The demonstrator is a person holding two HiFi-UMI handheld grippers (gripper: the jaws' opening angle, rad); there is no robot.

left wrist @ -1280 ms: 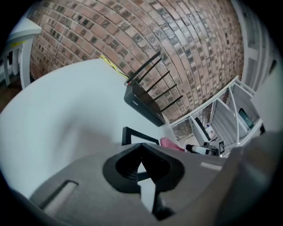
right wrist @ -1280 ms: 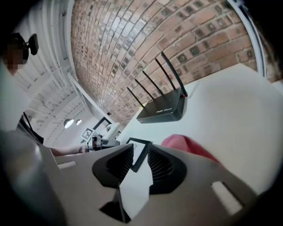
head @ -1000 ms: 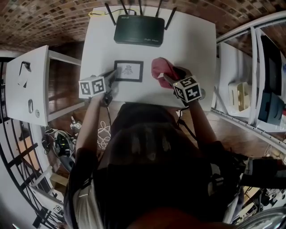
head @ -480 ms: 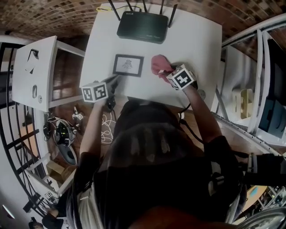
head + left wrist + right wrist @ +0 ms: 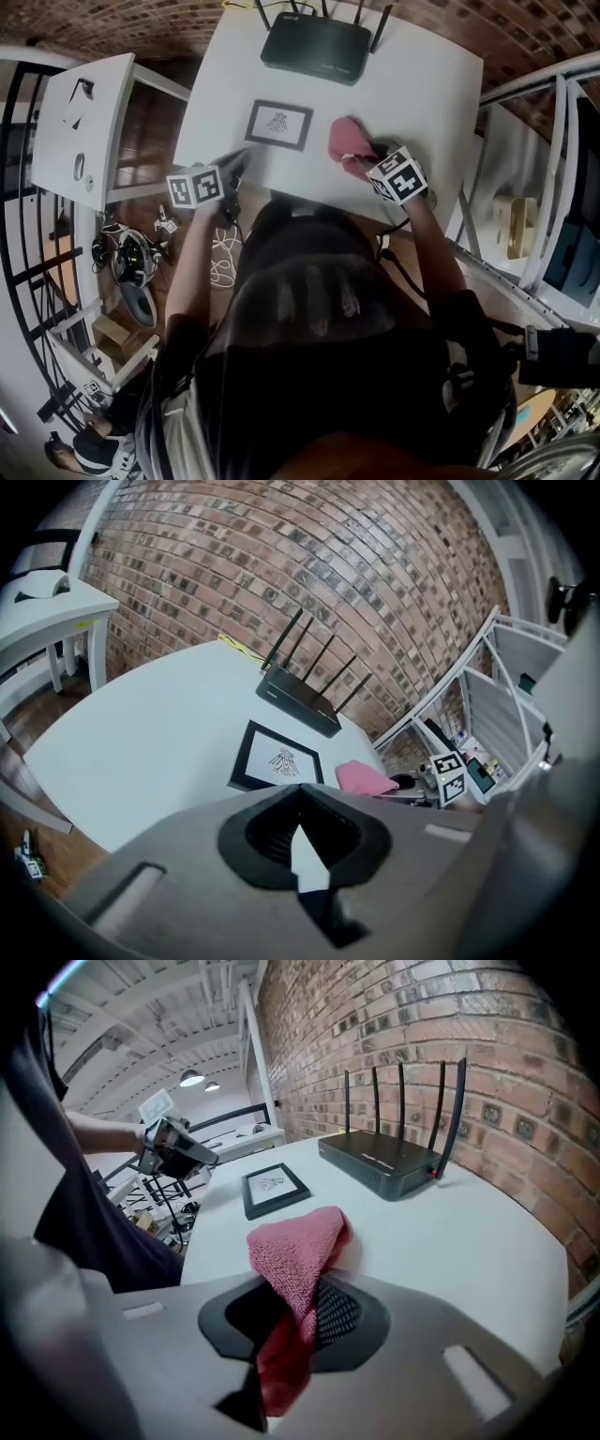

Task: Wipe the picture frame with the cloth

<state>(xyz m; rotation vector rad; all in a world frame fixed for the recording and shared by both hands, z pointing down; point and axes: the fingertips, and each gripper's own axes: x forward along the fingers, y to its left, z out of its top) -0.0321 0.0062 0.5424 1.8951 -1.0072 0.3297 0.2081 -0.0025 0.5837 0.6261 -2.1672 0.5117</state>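
Right gripper (image 5: 292, 1321): its jaws have just been closing and now pinch the cloth (image 5: 292, 1241) between them; one pink fold stands up out of the grip and the rest trails onto the worktop (image 5: 427, 89) just ahead.
Left gripper (image 5: 302, 860): clenched, jaws together with nothing between them, held above the near left edge of the worktop and touching nothing.
Cloth: pink and nubbly, bunched at the right gripper's tips, apart from the frame.
Picture frame (image 5: 278, 124): black border, white sheet with a small dark drawing; it lies flat just ahead of the left gripper and to the left of the right gripper, with bare worktop between it and the cloth.
Router (image 5: 316, 49): black, its antennas upright, beyond both grippers at the far edge.
Worktop: white and plain.
Room: a brick wall (image 5: 375, 1016) behind the router, a white side table (image 5: 84, 122) left of the left gripper, white shelving (image 5: 525, 187) right of the right gripper.
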